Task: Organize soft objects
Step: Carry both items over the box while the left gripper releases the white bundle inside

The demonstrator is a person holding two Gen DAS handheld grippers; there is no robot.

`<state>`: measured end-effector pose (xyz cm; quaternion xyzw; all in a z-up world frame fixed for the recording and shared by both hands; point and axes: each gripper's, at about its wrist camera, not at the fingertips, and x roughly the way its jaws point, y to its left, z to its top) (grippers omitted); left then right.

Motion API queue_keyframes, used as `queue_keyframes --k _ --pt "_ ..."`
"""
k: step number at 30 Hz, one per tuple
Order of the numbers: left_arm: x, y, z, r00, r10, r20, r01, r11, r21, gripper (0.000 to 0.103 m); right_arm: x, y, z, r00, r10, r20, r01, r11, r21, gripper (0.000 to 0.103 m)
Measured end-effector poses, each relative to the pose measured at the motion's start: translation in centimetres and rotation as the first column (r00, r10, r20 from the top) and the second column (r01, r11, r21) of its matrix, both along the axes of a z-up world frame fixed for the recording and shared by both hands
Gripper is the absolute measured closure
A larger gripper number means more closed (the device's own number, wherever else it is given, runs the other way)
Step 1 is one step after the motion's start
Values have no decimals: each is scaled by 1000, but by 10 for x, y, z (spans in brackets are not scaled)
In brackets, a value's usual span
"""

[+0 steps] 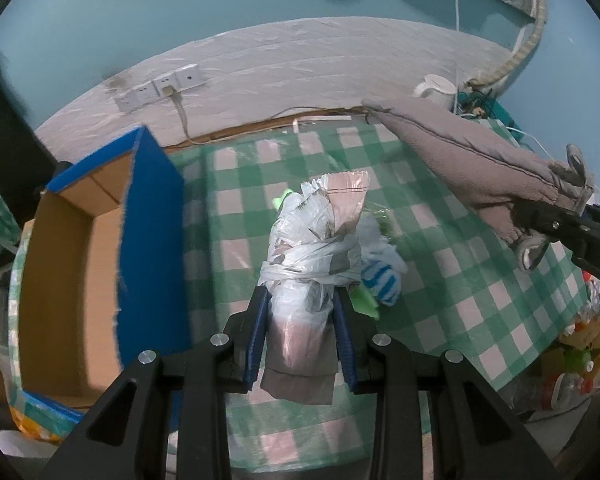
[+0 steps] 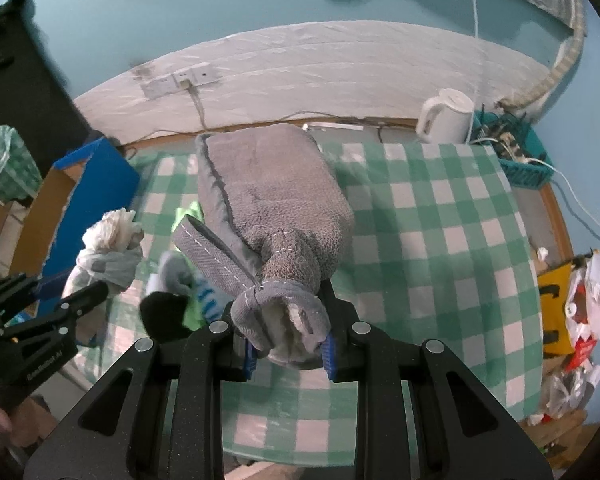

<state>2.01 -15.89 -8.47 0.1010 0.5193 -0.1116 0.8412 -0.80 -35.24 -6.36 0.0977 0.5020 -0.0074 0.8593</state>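
Grey fleece cover (image 2: 272,200), hot-water-bottle shaped, gripped at its gathered neck by the right gripper (image 2: 288,350), blue pads pressed into the fabric on both sides. Body of the cover stretched away from the camera over the green-and-white checked tablecloth (image 2: 440,240); whether resting on it or lifted, cannot tell. One flat grey strap (image 2: 212,252) angled off the neck to the left.

Crinkled white and pinkish plastic bag bundle (image 1: 320,240), knotted round its middle, clamped between the fingers of the left gripper (image 1: 300,334) and raised above the cloth. Seen from the right wrist, same bundle (image 2: 108,256) left of the fleece cover, apart from it.

Between the two held items, a small heap on the cloth: one blue-and-white striped sock (image 1: 380,284), one bright green scrap (image 1: 364,300), one dark item (image 2: 164,316), more crumpled white plastic (image 1: 374,236).

One open cardboard box with blue outer walls (image 1: 152,216) at the left edge of the table, just beside the raised bundle. At the far right corner, one white kettle (image 2: 446,116) and one teal basket of cables (image 2: 516,160). One row of wall sockets (image 2: 180,78) behind. Off the right side, a pile of bags and packaging (image 2: 584,300), too jumbled to count.
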Motion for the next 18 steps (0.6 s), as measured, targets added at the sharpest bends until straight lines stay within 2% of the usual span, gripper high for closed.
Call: queue_keyframes --k 18 --pt "10 92 39 989 138 61 -136 990 -33 71 30 100 42 982 177 64 -177 984 -4 80"
